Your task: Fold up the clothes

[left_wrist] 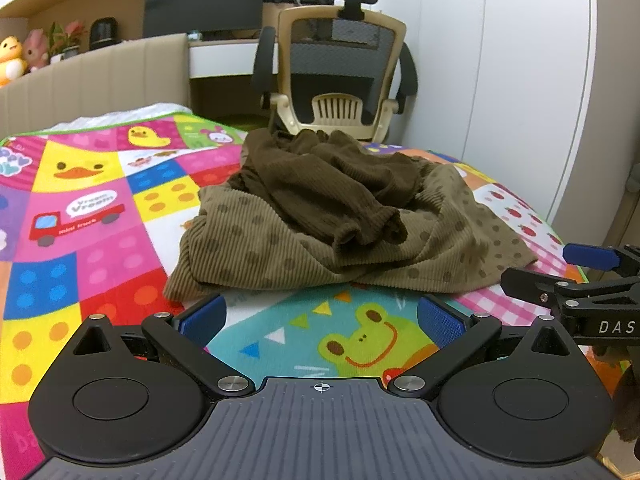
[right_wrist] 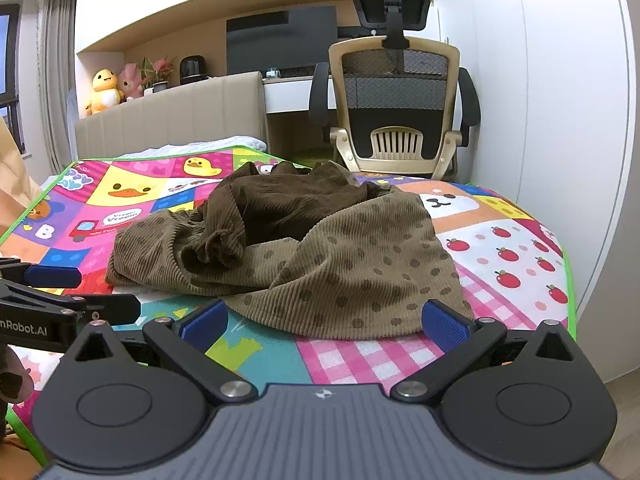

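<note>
A crumpled olive corduroy garment with dark dots (left_wrist: 256,248) (right_wrist: 360,264) lies on the colourful play mat (left_wrist: 92,208) (right_wrist: 516,248). A darker brown ribbed piece (left_wrist: 320,184) (right_wrist: 280,208) is heaped on top of it. My left gripper (left_wrist: 320,318) stands open just short of the garment's near hem, nothing between its blue pads. My right gripper (right_wrist: 324,322) is open too, its pads level with the hem's near edge. Each gripper shows at the side of the other's view.
An office chair (left_wrist: 340,72) (right_wrist: 400,108) stands behind the mat, with a desk and monitor (right_wrist: 280,40) beyond. A beige headboard (left_wrist: 100,76) with plush toys (right_wrist: 104,90) is at the left. A white wardrobe (right_wrist: 560,120) lines the right side.
</note>
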`<state>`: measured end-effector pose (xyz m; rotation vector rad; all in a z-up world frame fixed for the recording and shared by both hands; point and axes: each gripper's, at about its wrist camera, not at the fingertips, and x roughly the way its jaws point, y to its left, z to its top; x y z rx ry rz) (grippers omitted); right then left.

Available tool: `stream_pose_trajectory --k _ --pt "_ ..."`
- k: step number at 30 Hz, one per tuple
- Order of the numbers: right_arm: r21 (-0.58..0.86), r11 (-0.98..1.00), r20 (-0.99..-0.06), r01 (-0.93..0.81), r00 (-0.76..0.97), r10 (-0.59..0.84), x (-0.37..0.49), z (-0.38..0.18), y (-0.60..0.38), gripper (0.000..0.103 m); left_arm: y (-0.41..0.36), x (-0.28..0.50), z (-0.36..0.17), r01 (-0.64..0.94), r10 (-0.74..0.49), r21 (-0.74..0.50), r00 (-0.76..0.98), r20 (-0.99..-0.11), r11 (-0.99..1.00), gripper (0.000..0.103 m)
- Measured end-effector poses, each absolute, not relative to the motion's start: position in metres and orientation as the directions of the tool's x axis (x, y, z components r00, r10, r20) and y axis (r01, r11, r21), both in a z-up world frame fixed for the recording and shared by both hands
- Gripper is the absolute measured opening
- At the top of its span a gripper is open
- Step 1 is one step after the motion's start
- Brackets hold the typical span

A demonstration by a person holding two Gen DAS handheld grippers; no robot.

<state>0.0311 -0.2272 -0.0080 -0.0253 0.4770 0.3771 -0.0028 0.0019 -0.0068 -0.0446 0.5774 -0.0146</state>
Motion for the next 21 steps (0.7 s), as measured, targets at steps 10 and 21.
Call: stream_pose_trajectory --k 10,21 --pt "0.068 0.929 -0.458 -0.364 0.816 0.354 0.0326 -0.0094 -0.2269 0.103 0.0022 -0.0025 -0.0077 -0.002 -0.024 -0.048 0.834 -0.551 0.999 0.103" --pt "0.068 0.928 -0.461 -0.367 0.813 0.355 0.0324 -0.0099 -0.2265 0.103 0.0028 -0.002 -0.0087 -0.006 -0.023 -0.051 0.831 -0.556 0.999 0.103"
